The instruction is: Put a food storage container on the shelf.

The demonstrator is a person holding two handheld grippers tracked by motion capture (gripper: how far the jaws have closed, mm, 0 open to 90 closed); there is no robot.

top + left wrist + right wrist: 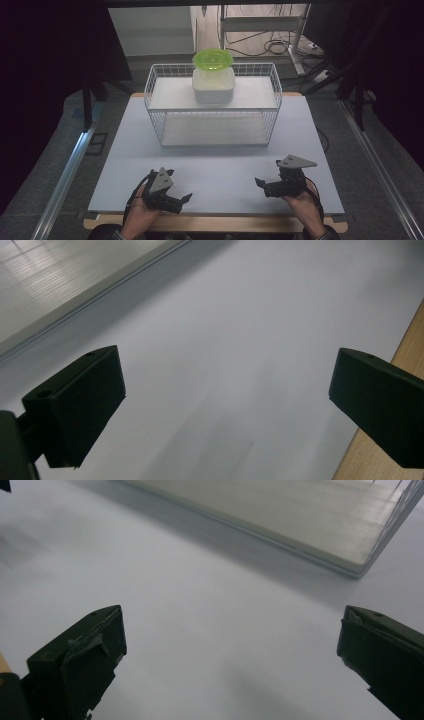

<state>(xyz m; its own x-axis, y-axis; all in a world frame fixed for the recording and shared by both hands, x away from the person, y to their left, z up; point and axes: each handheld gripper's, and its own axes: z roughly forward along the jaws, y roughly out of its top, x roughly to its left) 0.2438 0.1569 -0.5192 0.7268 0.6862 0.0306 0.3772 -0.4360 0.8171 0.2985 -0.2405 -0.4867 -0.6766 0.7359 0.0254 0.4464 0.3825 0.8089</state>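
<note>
While both grippers, left gripper and right gripper, rest released near, reach far next for green-lidded white plastic container on white wire rack.

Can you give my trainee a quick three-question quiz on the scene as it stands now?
1. True or false: the green lid sits on the white container.
2. Where does the white container stand? A) on the wire rack's upper shelf B) on its lower shelf C) on the grey mat
3. Fill in: the left gripper and right gripper both have their jaws ____ and hold nothing.

Key:
1. True; the lid rests on top of it.
2. A; it is at the shelf's middle, towards the back.
3. Open; both sit low over the mat near the person's edge, well short of the rack.
</note>
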